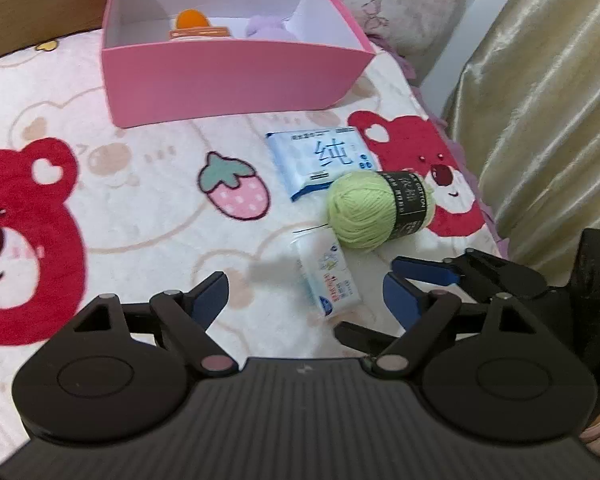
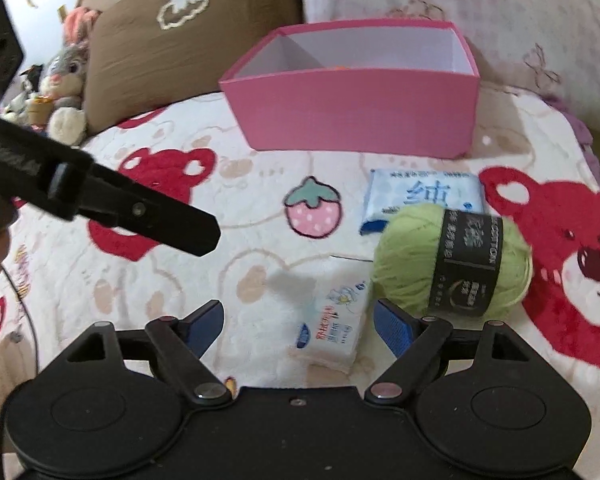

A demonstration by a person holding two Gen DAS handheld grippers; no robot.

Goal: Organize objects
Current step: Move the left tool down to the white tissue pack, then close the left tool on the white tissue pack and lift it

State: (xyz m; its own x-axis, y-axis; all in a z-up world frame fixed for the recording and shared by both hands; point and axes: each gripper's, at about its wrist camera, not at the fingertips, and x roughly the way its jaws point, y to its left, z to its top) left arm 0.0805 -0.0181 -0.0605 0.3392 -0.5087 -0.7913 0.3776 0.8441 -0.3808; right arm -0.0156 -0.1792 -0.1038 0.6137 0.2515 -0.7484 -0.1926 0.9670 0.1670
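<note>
Nearest the fingers lies a small tissue pack (image 2: 332, 326) on the bear-print blanket (image 1: 140, 216); both the right gripper (image 2: 299, 320) and the left gripper (image 1: 304, 300) stand wide apart, gripping nothing; just beyond, a green yarn ball (image 2: 452, 260) overlaps a blue wipes packet (image 2: 422, 196); farther back sits the open pink box (image 1: 228, 76), an orange-topped item (image 1: 192, 24) inside.

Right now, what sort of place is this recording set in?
Most likely a bedroom, with the work done on a bed: a plush bear-print blanket covers the surface, a brown pillow and stuffed rabbit sit behind it, and a curtain hangs alongside.
</note>
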